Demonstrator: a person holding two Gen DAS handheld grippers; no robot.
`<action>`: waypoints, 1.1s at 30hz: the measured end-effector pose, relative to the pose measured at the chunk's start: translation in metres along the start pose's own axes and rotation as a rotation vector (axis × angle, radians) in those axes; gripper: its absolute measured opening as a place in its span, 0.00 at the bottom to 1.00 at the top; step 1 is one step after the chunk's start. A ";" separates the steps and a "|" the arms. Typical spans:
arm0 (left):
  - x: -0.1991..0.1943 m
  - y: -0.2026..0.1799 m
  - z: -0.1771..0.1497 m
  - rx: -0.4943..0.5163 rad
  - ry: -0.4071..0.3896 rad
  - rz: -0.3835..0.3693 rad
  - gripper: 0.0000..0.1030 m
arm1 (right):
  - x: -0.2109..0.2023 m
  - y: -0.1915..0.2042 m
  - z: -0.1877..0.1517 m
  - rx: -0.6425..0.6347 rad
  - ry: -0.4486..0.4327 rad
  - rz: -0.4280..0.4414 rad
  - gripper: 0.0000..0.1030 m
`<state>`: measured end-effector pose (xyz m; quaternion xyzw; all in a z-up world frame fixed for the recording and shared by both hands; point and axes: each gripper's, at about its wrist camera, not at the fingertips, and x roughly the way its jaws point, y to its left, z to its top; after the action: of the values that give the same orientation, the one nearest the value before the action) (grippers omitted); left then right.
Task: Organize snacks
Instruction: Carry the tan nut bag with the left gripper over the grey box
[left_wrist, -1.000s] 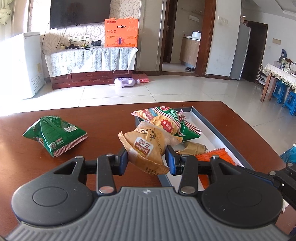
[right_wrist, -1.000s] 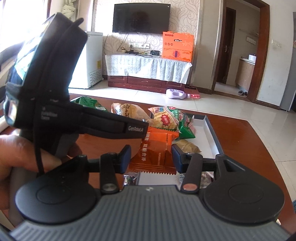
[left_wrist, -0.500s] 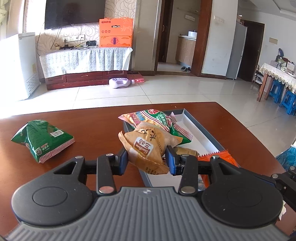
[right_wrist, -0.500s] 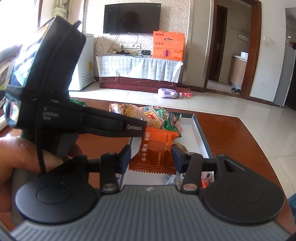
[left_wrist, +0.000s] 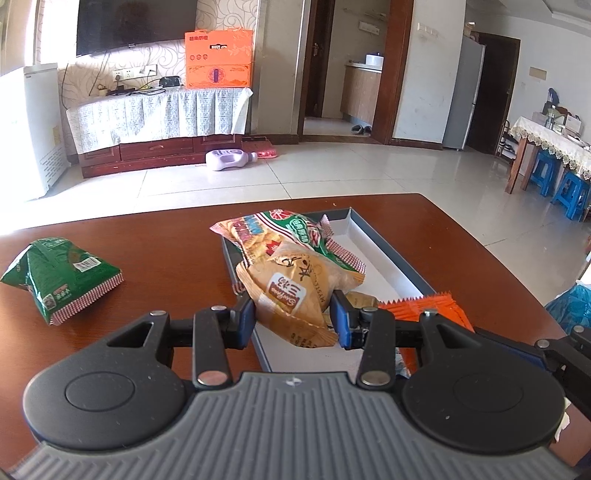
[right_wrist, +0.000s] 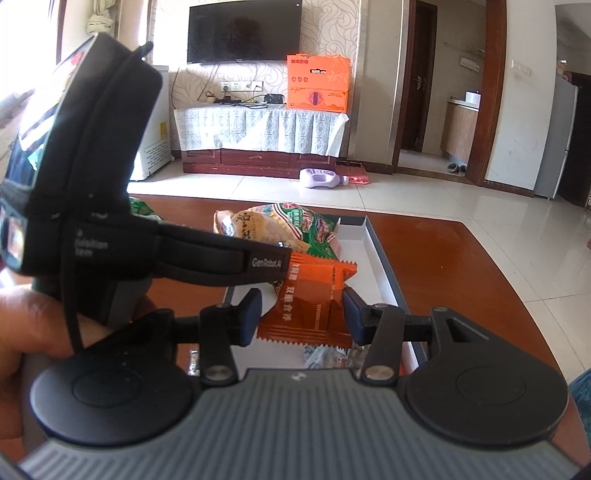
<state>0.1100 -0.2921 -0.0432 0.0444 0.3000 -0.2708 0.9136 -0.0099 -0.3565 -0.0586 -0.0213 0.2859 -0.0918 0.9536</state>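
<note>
My left gripper is shut on a tan pastry packet and holds it over the near end of the grey tray. A green and orange chip bag lies in the tray behind it. My right gripper is shut on an orange snack packet, also over the tray; that packet shows in the left wrist view. A green snack bag lies on the table to the left, outside the tray.
The brown table ends just beyond the tray. The left gripper's body fills the left of the right wrist view. Small wrapped snacks lie in the tray's near end.
The left gripper has moved right and forward with the pastry packet, so it now hangs over the tray. The right gripper has shifted slightly with the orange packet.
</note>
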 end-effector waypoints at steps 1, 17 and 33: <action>0.001 0.000 0.000 -0.002 0.002 -0.004 0.47 | 0.001 -0.001 0.000 0.002 0.001 -0.002 0.49; 0.024 -0.007 0.007 0.021 0.007 -0.023 0.47 | 0.012 -0.010 0.001 0.026 0.010 -0.029 0.49; 0.055 -0.014 0.006 0.054 0.022 -0.037 0.48 | 0.036 -0.023 -0.003 0.067 0.045 -0.057 0.49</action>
<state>0.1431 -0.3310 -0.0687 0.0666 0.3035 -0.2951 0.9035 0.0139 -0.3856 -0.0784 0.0046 0.3031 -0.1290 0.9442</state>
